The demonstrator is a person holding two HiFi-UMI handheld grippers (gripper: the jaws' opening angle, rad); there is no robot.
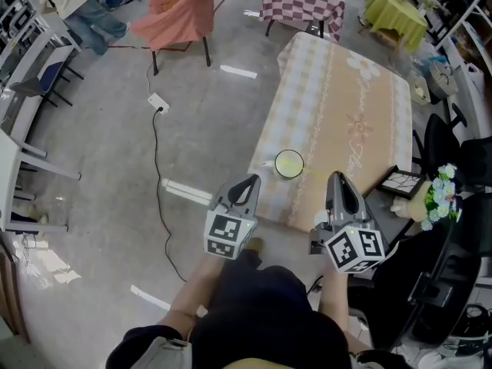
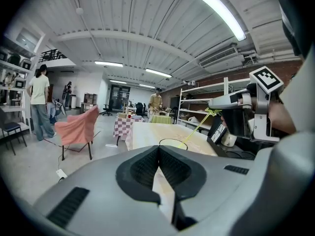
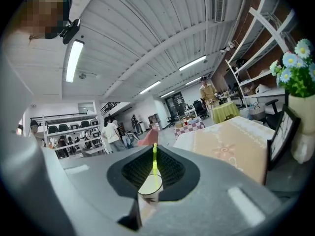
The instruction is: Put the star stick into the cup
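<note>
Tightly, the right tool (image 1: pixel 335 177) holds the star stick (image 1: pixel 311 169) at the cup (image 1: pixel 277 164).

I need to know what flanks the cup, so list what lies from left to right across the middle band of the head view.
left gripper → cup → right gripper → bunch of flowers
</note>
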